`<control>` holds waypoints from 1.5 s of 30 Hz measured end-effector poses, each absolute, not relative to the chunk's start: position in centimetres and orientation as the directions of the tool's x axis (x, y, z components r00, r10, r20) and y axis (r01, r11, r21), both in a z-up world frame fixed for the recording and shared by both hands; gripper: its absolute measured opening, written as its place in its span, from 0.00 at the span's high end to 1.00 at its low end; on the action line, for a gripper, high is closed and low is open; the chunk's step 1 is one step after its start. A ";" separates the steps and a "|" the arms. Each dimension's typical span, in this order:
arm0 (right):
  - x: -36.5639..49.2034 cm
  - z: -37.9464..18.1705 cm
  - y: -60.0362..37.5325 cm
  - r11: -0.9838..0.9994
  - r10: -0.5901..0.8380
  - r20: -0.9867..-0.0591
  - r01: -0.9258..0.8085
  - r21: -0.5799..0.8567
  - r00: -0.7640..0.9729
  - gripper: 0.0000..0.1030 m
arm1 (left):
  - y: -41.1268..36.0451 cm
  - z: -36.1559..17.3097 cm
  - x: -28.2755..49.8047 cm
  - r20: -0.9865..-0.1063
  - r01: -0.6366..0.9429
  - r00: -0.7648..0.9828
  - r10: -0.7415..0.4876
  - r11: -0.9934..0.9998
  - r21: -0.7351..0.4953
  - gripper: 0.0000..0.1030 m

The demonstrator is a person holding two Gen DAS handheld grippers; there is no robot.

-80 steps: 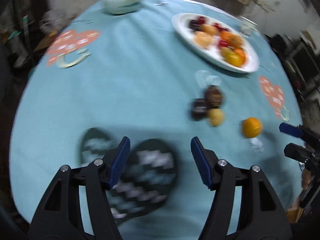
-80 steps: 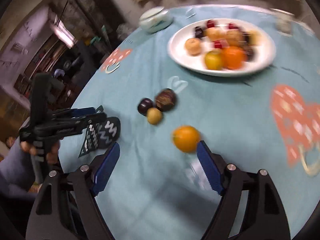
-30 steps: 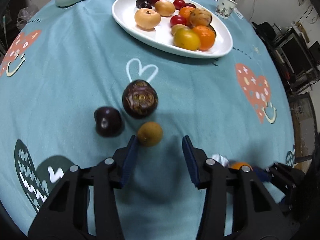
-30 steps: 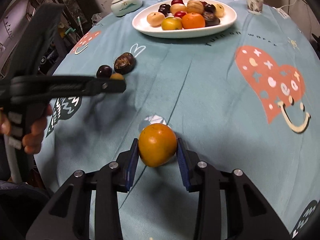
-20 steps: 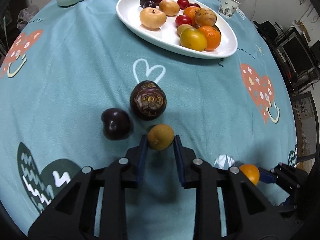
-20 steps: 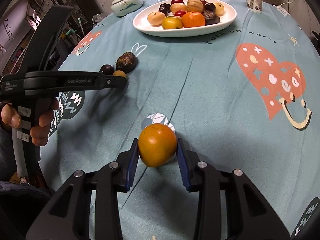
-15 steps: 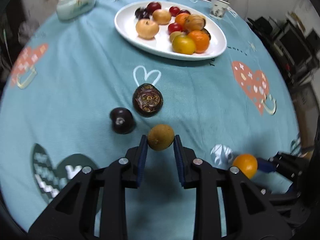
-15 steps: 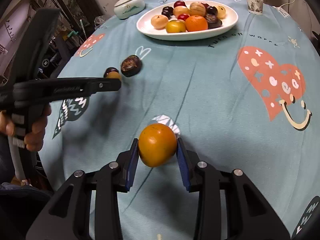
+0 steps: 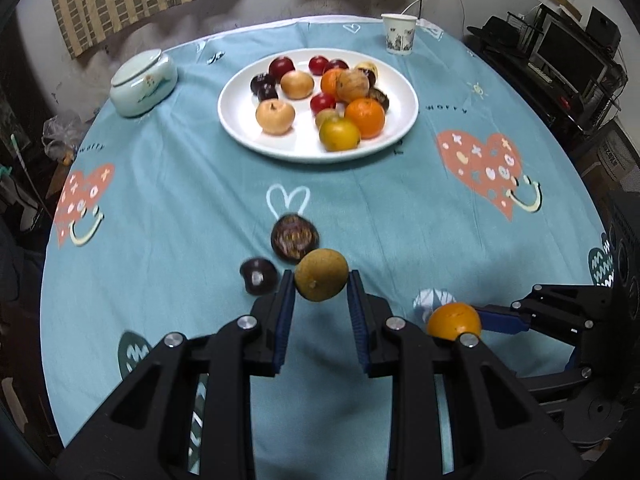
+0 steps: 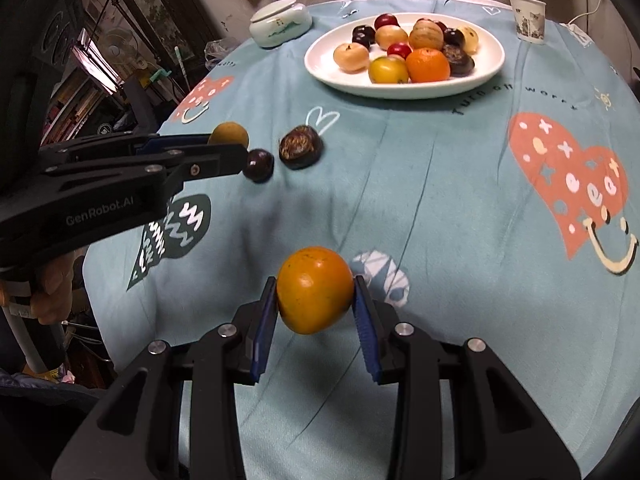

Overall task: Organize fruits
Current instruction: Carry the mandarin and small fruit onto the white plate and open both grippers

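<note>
Fruits are in both claws, lifted above the bench [image 9: 180, 200]. The left claw [image 9: 321, 296] is closed on a small brownish-yellow fruit [image 9: 321, 275], one blue pad on each side. The right claw [image 10: 315, 305] is closed on an orange fruit [image 10: 315, 294]; in the left wrist view this fruit is half hidden behind the left claw's arm. Just beyond the left claw, a dark plum [image 9: 259, 275] and a dark mottled fruit [image 9: 295, 238] lie on the blue cloth, both blurred, so their skin is hard to read. Farther away the white plate [image 9: 240, 108] holds many fruits, some covered by others. Beyond it stand a lidded ceramic jar [image 9: 143, 82] and a paper cup [image 9: 398, 33]. A hand [image 10: 50, 292] on the left claw's handle is cut off by the picture edge.
</note>
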State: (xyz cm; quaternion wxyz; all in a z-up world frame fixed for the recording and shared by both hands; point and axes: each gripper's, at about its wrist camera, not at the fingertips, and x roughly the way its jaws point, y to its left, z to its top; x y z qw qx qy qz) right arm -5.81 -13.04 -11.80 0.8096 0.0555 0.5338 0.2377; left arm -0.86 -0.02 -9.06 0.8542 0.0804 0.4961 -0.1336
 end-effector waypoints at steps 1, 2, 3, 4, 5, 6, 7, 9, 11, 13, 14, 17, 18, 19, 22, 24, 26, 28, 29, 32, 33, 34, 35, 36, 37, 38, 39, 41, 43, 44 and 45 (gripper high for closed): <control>-5.3 -11.5 -13.2 0.882 0.443 -0.835 -0.325 0.340 0.328 0.64 | 0.0 -8.9 -0.4 -0.867 0.312 0.476 -0.151 0.950 0.005 0.74; -4.8 -11.2 -13.4 0.883 0.442 -0.832 -0.324 0.339 0.335 0.64 | -0.1 -8.7 0.0 -0.864 0.314 0.480 -0.155 0.949 0.004 0.74; -4.2 -10.8 -13.6 0.885 0.441 -0.828 -0.323 0.335 0.346 0.64 | -0.2 -8.5 0.6 -0.860 0.318 0.486 -0.159 0.948 0.004 0.74; -3.2 -10.1 -13.8 0.888 0.436 -0.823 -0.324 0.327 0.364 0.64 | -0.3 -8.3 1.3 -0.856 0.321 0.491 -0.162 0.947 0.004 0.74; -2.5 -9.6 -14.0 0.890 0.434 -0.819 -0.323 0.323 0.375 0.64 | -0.5 -8.1 1.9 -0.853 0.322 0.495 -0.165 0.947 0.004 0.74; -1.5 -9.1 -14.3 0.890 0.435 -0.812 -0.320 0.324 0.389 0.64 | -0.6 -7.8 3.0 -0.847 0.324 0.504 -0.172 0.946 0.000 0.74; -0.1 -8.3 -14.7 0.891 0.437 -0.801 -0.317 0.325 0.408 0.64 | -0.9 -7.6 3.8 -0.841 0.325 0.512 -0.176 0.946 0.000 0.74; 2.3 -7.2 -15.2 0.894 0.436 -0.786 -0.309 0.323 0.439 0.64 | -1.2 -7.0 5.6 -0.830 0.321 0.527 -0.182 0.947 -0.003 0.74; 4.9 -6.3 -15.6 0.899 0.429 -0.773 -0.303 0.316 0.466 0.64 | -1.4 -6.6 8.3 -0.817 0.320 0.541 -0.198 0.947 -0.017 0.74; 7.6 -5.8 -15.7 0.912 0.400 -0.770 -0.298 0.281 0.497 0.64 | -1.5 -6.7 10.8 -0.817 0.313 0.540 -0.204 0.949 -0.030 0.74; 9.4 -5.7 -15.6 0.922 0.376 -0.773 -0.293 0.254 0.512 0.64 | -1.6 -7.0 12.3 -0.819 0.303 0.539 -0.198 0.953 -0.032 0.74; 14.1 -6.6 -15.0 0.935 0.339 -0.781 -0.284 0.215 0.524 0.64 | -1.6 -8.6 16.6 -0.834 0.265 0.527 -0.164 0.964 -0.022 0.74; 15.3 -6.9 -14.8 0.936 0.333 -0.785 -0.282 0.209 0.523 0.64 | -1.5 -9.0 17.5 -0.839 0.255 0.521 -0.156 0.967 -0.021 0.74; 16.2 -7.3 -14.7 0.939 0.325 -0.788 -0.279 0.202 0.523 0.64 | -1.5 -9.4 18.4 -0.841 0.243 0.519 -0.150 0.970 -0.023 0.74; 19.5 -8.3 -14.2 0.943 0.309 -0.795 -0.275 0.186 0.523 0.64 | -1.5 -9.9 19.9 -0.839 0.238 0.523 -0.149 0.971 -0.024 0.74; 20.7 -8.7 -14.2 0.942 0.314 -0.795 -0.276 0.192 0.518 0.64 | -1.7 -10.2 20.3 -0.837 0.244 0.528 -0.142 0.970 -0.011 0.74; 21.5 -9.0 -14.2 0.940 0.318 -0.795 -0.278 0.196 0.516 0.64 | -2.0 -10.6 20.7 -0.839 0.246 0.530 -0.124 0.969 0.012 0.74; 22.5 -9.5 -13.9 0.939 0.321 -0.806 -0.276 0.203 0.497 0.63 | -2.2 -11.2 21.2 -0.845 0.247 0.520 -0.123 0.969 0.011 0.74; 22.9 -9.8 -13.7 0.940 0.316 -0.814 -0.278 0.198 0.488 0.63 | -2.4 -11.3 21.3 -0.846 0.246 0.520 -0.121 0.969 0.013 0.74; 23.6 -10.4 -13.1 0.944 0.283 -0.837 -0.289 0.158 0.467 0.61 | -2.7 -11.6 21.1 -0.846 0.254 0.519 -0.119 0.967 0.021 0.67; 23.6 -10.2 -13.1 0.945 0.275 -0.835 -0.293 0.144 0.476 0.60 | -2.8 -11.6 21.0 -0.847 0.259 0.518 -0.121 0.966 0.020 0.56; 23.4 -9.8 -13.3 0.946 0.275 -0.827 -0.292 0.142 0.491 0.58 | -2.8 -11.5 20.8 -0.843 0.257 0.525 -0.115 0.966 0.028 0.54; 23.2 -9.4 -13.6 0.947 0.280 -0.818 -0.285 0.149 0.503 0.50 | -2.7 -11.3 20.7 -0.841 0.256 0.530 -0.111 0.966 0.034 0.53; 22.8 -8.8 -14.1 0.949 0.287 -0.801 -0.270 0.162 0.526 0.30 | -2.6 -11.2 20.6 -0.841 0.256 0.529 -0.112 0.966 0.033 0.53; 22.5 -8.2 -14.4 0.950 0.290 -0.789 -0.265 0.168 0.541 0.28 | -2.5 -11.0 20.4 -0.841 0.251 0.530 -0.110 0.968 0.031 0.53; 22.1 -7.6 -14.7 0.951 0.290 -0.782 -0.261 0.168 0.551 0.28 | -2.3 -10.7 20.2 -0.839 0.244 0.533 -0.106 0.969 0.033 0.53; 21.6 -7.1 -15.0 0.950 0.292 -0.778 -0.260 0.171 0.557 0.28 | -2.1 -10.4 19.9 -0.837 0.241 0.537 -0.106 0.970 0.032 0.53; 20.2 -6.2 -15.7 0.950 0.299 -0.770 -0.253 0.183 0.564 0.28 | -1.7 -9.5 19.1 -0.830 0.236 0.548 -0.105 0.971 0.033 0.51; 18.2 -5.6 -16.2 0.948 0.308 -0.768 -0.252 0.195 0.562 0.28 | -1.2 -8.5 18.0 -0.819 0.235 0.563 -0.106 0.971 0.036 0.47; 17.1 -5.4 -16.3 0.946 0.312 -0.768 -0.256 0.198 0.559 0.28 | -0.8 -8.0 17.4 -0.814 0.233 0.571 -0.104 0.972 0.039 0.45; 15.9 -5.2 -16.3 0.945 0.316 -0.768 -0.262 0.198 0.557 0.28 | -0.3 -7.5 16.8 -0.809 0.229 0.579 -0.104 0.973 0.038 0.44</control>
